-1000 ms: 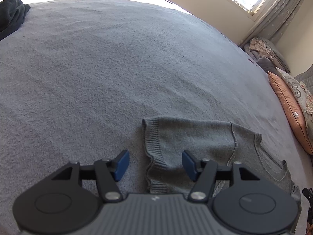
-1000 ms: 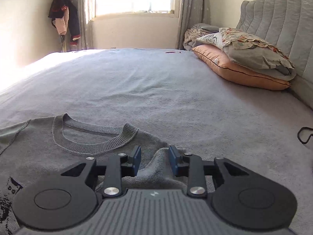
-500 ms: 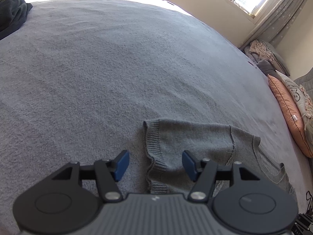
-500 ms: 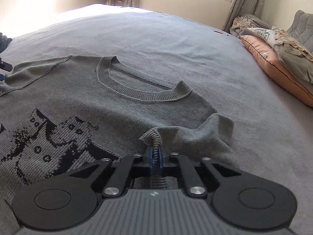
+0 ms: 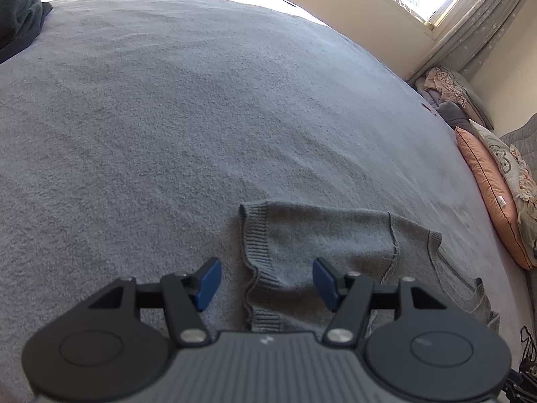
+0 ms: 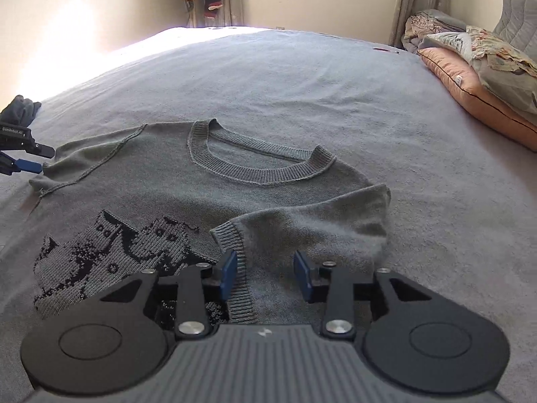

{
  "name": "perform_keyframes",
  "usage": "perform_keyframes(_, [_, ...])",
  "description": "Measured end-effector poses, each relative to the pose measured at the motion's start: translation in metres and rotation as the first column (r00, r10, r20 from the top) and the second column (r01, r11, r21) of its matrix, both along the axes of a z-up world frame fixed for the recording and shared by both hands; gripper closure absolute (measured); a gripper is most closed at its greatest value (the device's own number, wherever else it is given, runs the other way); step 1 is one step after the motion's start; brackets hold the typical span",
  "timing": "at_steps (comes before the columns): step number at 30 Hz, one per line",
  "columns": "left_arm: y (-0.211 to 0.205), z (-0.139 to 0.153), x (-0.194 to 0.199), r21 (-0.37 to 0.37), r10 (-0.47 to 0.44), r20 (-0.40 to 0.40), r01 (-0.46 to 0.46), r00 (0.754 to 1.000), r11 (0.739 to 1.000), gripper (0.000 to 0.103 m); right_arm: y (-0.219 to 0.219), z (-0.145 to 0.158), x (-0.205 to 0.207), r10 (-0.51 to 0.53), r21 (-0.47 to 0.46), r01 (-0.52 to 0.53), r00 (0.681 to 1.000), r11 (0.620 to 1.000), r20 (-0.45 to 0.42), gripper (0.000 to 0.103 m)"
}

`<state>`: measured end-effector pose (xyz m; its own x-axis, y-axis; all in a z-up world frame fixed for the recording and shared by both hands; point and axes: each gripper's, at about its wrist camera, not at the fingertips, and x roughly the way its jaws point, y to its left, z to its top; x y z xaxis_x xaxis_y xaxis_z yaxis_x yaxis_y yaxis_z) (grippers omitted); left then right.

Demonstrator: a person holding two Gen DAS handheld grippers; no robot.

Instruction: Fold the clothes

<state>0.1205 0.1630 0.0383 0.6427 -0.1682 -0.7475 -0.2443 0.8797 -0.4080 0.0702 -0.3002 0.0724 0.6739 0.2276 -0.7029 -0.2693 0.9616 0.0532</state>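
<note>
Lying flat on a grey bed (image 6: 302,77), a grey sweater (image 6: 161,181) with a dark knitted pattern is seen with its right sleeve (image 6: 302,225) folded across the chest. The right gripper (image 6: 265,273) is held over the sleeve's cuff, jaws apart and empty. The left gripper (image 5: 266,283) is poised over the other sleeve (image 5: 319,235), jaws apart. Pillows (image 6: 470,80) are stacked at 2 o'clock.

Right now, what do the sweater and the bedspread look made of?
Sweater: grey knit, likely wool or acrylic; ribbed cuff and collar, dark pattern knitted in, matte. Bedspread: grey napped fabric, probably fleece or brushed cotton; fuzzy, matte, no visible weave.
</note>
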Motion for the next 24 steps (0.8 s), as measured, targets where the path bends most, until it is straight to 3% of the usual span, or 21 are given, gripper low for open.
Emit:
perform_keyframes(2, [0.0,-0.001,0.0,-0.005,0.0,-0.003,0.0,1.0,1.0,0.041,-0.014,-0.002,-0.005,-0.044,0.031,0.046,0.998,0.998,-0.053,0.062])
perform_keyframes(7, [0.001,0.0,-0.001,-0.006,0.005,-0.002,-0.005,1.0,1.0,0.041,-0.034,-0.027,-0.021,-0.113,-0.003,0.115,0.974,0.993,-0.196,0.064])
perform_keyframes(12, [0.0,-0.002,0.0,-0.002,0.004,-0.006,-0.004,1.0,1.0,0.041,-0.049,-0.015,-0.032,-0.179,-0.031,0.177,0.972,0.984,-0.149,0.064])
perform_keyframes(16, [0.0,-0.003,0.001,0.001,0.003,-0.009,-0.003,1.0,1.0,0.04,-0.047,-0.009,-0.043,-0.085,-0.146,0.07,0.991,0.987,-0.1,0.064])
perform_keyframes(20, [0.001,-0.003,0.001,0.003,0.003,-0.01,-0.003,1.0,1.0,0.04,-0.043,-0.011,-0.055,0.034,-0.265,-0.062,0.994,0.962,-0.106,0.064])
perform_keyframes(24, [-0.002,-0.003,0.0,0.017,-0.003,-0.009,0.003,1.0,1.0,0.04,-0.049,-0.023,-0.044,-0.028,-0.257,-0.01,0.989,0.966,-0.145,0.066])
